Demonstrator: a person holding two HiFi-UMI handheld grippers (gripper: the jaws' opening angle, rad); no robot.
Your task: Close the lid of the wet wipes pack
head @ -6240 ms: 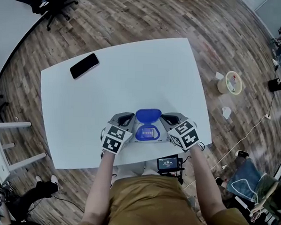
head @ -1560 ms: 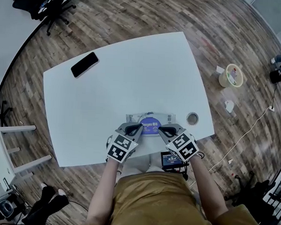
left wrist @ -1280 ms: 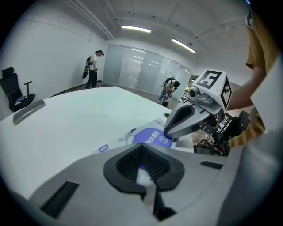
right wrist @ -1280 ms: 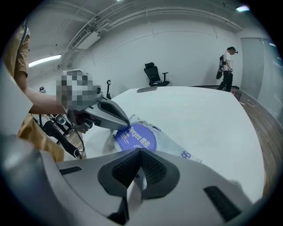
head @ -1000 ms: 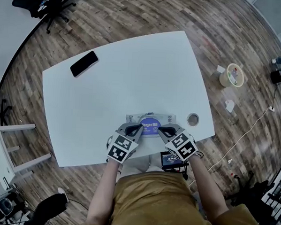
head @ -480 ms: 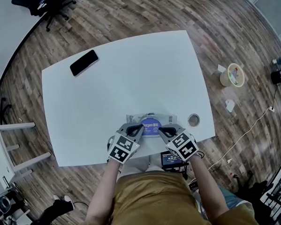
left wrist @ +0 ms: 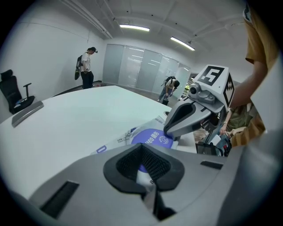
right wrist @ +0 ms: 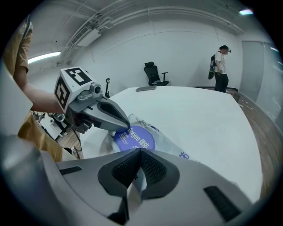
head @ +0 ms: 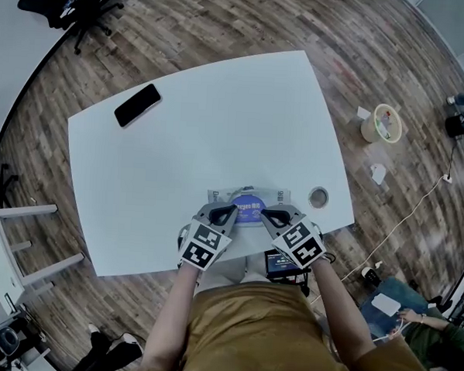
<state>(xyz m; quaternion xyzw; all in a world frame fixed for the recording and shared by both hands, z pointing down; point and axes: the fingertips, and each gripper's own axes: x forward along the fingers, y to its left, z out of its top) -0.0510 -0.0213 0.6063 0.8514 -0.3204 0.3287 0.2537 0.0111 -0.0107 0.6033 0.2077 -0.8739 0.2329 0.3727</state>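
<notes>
The flat white wet wipes pack (head: 218, 196) lies near the white desk's (head: 204, 125) front edge, its round blue lid (head: 247, 207) down. The left tongs (head: 230, 212) and right tongs (head: 264, 214), pinched together and empty, flank it. Pressing the rim evenly would seat it.

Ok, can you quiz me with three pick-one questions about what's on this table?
1. Where is the phone?
A. near the far left corner of the table
B. on a chair
C. on the floor

2. What colour is the lid of the wet wipes pack?
A. red
B. blue
C. green

3. How is the lid?
A. standing wide open
B. torn off
C. shut flat

Answers: 1 A, the head view shows it lying there; 2 B, it shows blue in every view; 3 C, it lies flat on the pack.
</notes>
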